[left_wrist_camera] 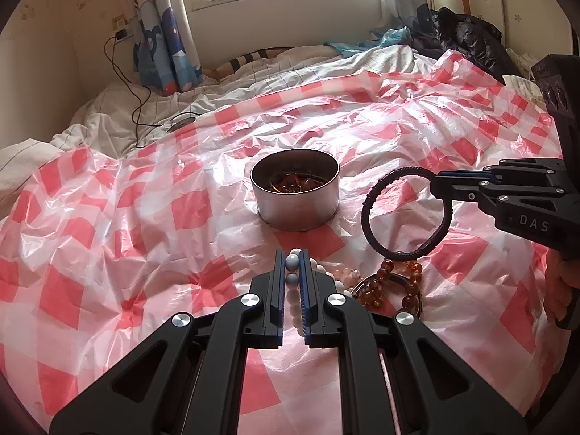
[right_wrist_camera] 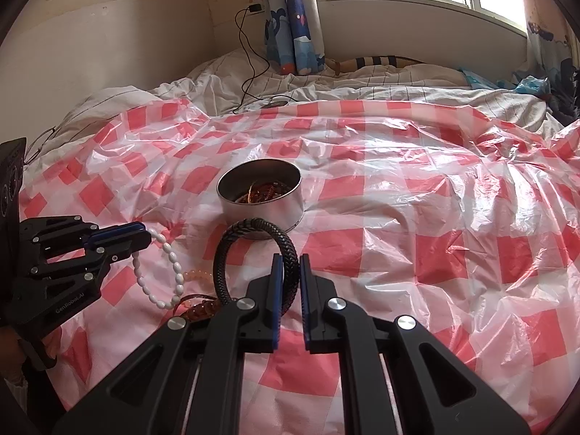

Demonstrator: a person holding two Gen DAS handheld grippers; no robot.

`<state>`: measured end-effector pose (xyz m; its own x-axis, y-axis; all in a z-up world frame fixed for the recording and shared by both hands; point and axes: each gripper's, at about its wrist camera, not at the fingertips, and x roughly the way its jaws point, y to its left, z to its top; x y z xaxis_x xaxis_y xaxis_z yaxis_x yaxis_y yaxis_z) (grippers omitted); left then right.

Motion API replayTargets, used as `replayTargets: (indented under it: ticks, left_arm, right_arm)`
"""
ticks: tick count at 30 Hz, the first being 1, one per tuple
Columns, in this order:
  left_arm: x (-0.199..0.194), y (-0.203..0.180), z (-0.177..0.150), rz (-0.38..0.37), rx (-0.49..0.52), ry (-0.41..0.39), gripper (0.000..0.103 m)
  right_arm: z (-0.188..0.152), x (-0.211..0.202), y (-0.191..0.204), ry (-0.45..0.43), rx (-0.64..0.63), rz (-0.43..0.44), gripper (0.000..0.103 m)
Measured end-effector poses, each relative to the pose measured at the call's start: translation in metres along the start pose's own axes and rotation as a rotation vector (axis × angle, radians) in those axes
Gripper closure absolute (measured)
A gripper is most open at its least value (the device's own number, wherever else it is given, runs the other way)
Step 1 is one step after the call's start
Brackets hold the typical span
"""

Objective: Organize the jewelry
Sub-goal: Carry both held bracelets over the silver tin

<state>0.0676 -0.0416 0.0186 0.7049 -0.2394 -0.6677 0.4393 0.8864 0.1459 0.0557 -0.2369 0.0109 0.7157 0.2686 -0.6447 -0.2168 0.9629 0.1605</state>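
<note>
Jewelry lies on a bed under a red-and-white checked plastic sheet [left_wrist_camera: 108, 239], split between 2 grippers, a round metal tin [left_wrist_camera: 295, 195] and a small loose pile. The left gripper [left_wrist_camera: 293, 253] has its jaws closed on a white bead bracelet [left_wrist_camera: 293, 264]; seen from the right wrist camera, that bracelet [right_wrist_camera: 159, 272] hangs as a loop from its tips, and whether its lower end touches the sheet cannot be told. The right gripper [right_wrist_camera: 288, 259] has its jaws clamped on a black braided bracelet [right_wrist_camera: 253, 228], which stands up as a ring just in front of the tin [right_wrist_camera: 259, 199]. Inside the tin sit amber-brown beaded pieces. Near the grippers, between them, amber bead bracelets [left_wrist_camera: 398, 282] and a pale peach bead string [right_wrist_camera: 197, 275] rest on the sheet. Far behind, a black charging cable [right_wrist_camera: 250, 65] trails from a wall socket across rumpled white bedding, beside a blue cartoon curtain [right_wrist_camera: 293, 18] below a window.
</note>
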Motion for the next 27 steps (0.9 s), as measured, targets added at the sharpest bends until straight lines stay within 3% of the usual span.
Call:
replayTargets:
  ticks: [6,9,14,21,27]
  left_arm:
    - [-0.001,0.001,0.002,0.005,-0.004,-0.008,0.096]
    - [0.001,0.007,0.008,-0.029,-0.038,-0.025,0.096]
    - [-0.002,0.026,0.031,-0.091,-0.128,-0.087,0.096]
    - [-0.005,0.036,0.070,-0.154,-0.155,-0.143,0.096]
    - [0.021,0.042,0.105,-0.239,-0.213,-0.171,0.096]
  right_arm:
    - [0.001,-0.004,0.005,-0.017,0.003,0.010,0.093]
    - [0.006,-0.006,0.003,-0.026,0.005,0.018,0.093]
    - [0.030,-0.008,-0.005,-0.042,0.000,0.033,0.093]
    - [0.073,0.005,-0.020,-0.072,0.018,0.058,0.093]
    - [0.090,0.022,-0.026,-0.095,0.012,0.028,0.093]
